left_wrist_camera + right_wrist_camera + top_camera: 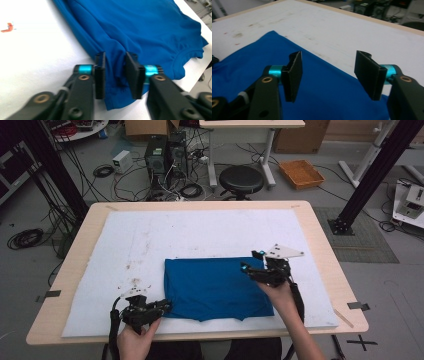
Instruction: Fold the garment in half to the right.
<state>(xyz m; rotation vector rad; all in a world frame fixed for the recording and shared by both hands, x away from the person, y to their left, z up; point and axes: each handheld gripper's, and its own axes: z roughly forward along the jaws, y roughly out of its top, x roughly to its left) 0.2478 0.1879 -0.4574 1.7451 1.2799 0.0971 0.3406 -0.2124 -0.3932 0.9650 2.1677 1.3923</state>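
A wooden bench [320,240] carries a white mat [150,240], lightly stained in places. On the mat, towards the near edge and a little right of centre, lies a blue shirt [215,287], already folded into a compact, roughly rectangular shape. Its neckline faces the person, at the near edge.

The person's left hand [132,340] holds the left claw [165,306] at the shirt's near left corner. In the left gripper view the two black pads stand on either side of a raised ridge of blue cloth at the hem. A narrow gap is left between them and the fabric bunches in it. The pads appear to touch the cloth, but I cannot tell whether they truly pinch it yet.

The right hand [277,295] holds the right claw [248,268] above the shirt's right side, near its far right corner. In the right gripper view its jaws stand well apart with nothing between them, hanging over the blue fabric and the white mat beyond it.

As I judge it, the folding is partly done. The shirt has been brought into a neat block. What seems left is for both claws to take hold of an edge and make at least one more fold. The left side looks nearly ready, while the right has not yet gripped anything.
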